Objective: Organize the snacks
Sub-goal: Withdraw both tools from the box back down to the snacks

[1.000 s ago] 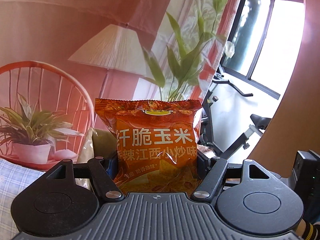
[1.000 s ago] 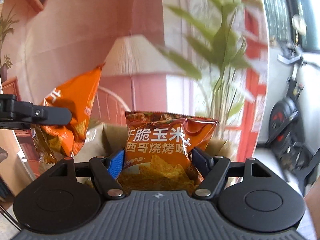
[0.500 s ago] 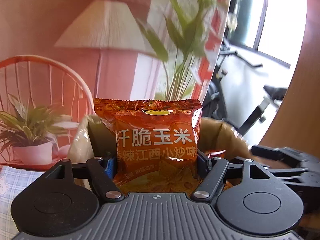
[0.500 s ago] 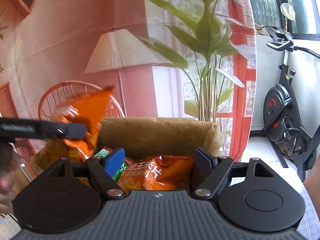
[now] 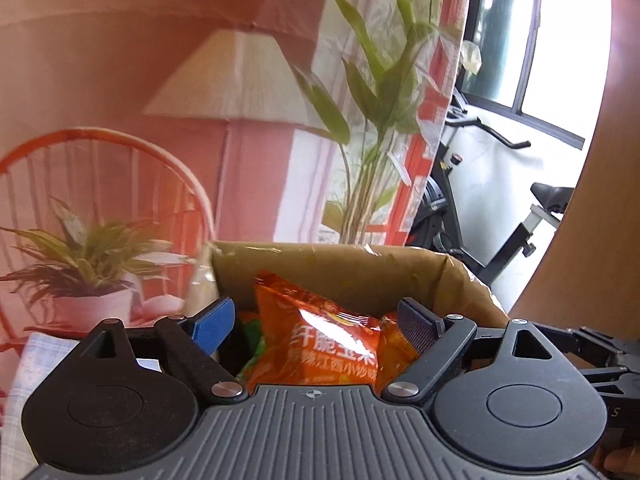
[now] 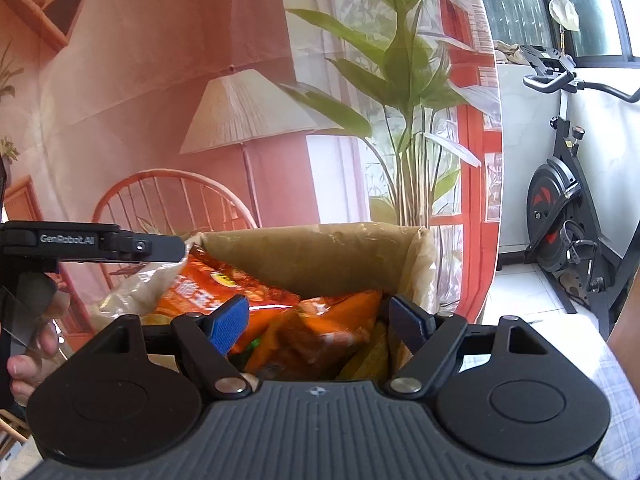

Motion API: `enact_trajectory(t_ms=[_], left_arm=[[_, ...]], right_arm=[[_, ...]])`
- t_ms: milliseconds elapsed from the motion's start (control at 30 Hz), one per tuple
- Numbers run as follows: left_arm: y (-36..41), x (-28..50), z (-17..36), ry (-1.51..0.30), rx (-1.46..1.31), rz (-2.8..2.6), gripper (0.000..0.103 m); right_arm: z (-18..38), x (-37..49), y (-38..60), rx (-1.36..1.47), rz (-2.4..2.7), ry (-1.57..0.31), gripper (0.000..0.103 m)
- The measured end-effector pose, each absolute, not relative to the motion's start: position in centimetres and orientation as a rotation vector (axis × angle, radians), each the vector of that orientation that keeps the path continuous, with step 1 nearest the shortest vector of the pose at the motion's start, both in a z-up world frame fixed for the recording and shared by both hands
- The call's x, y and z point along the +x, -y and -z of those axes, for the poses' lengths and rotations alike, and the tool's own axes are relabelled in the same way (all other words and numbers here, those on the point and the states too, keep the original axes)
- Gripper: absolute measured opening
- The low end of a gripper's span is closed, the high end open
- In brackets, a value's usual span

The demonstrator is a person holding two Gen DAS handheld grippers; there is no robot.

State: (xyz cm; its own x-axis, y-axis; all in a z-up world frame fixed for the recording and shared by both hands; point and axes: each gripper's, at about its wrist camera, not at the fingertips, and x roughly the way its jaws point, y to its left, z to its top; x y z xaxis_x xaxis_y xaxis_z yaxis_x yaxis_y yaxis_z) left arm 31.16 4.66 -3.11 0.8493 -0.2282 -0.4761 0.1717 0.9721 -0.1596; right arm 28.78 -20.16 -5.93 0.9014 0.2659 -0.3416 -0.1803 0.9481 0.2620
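My left fingers (image 5: 316, 320) opening, nothing pinched; orange snack bag (image 5: 320, 340) lies loose between them in cardboard box (image 5: 340, 276), top edge toward 11 o'clock, Chinese print partly glare-hidden. My right fingers (image 6: 320, 320) spread, empty, over box's bags. "GenRobot.AI" readable at 9 o'clock.

The snack bag (image 5: 320, 336) is glossy foil-like plastic, crinkled and catching glare. The box (image 5: 332, 268) is matt brown cardboard. The left tongs (image 5: 316, 322) are matt black plastic.

A printed backdrop (image 6: 160, 100) showing a lamp, chair and plants is hung at the far side. An exercise bike (image 6: 568, 216) is seen at the right, near a window (image 5: 560, 40).
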Motion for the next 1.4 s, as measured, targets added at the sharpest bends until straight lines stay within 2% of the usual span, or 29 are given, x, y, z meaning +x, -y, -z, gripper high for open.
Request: enact_trajectory(t_ms=[300, 533, 700, 1033, 1400], left_arm=[[-7.1, 23.9, 0.5, -0.483, -0.096, 0.138, 0.09], [-7.8, 18.3, 0.9, -0.469, -0.099, 0.115, 0.091], [-7.3, 14.0, 4.0, -0.448, -0.085, 0.041, 0.093], [-5.4, 9.3, 14.1, -0.647, -0.098, 0.022, 0.093], [-3.9, 9.5, 18.8, -0.865, -0.134, 0.079, 0.093]], right_arm=[[6.3, 24.0, 19.4, 0.238, -0.241, -0.373, 0.08], [7.6, 20.9, 19.4, 0.266, -0.259, -0.393, 0.08], [9.4, 19.0, 18.6, 0.256, -0.272, -0.426, 0.08], [15.2, 16.0, 16.9, 0.276, -0.302, -0.577, 0.08], [17.6, 14.8, 16.4, 0.249, -0.321, -0.643, 0.08]])
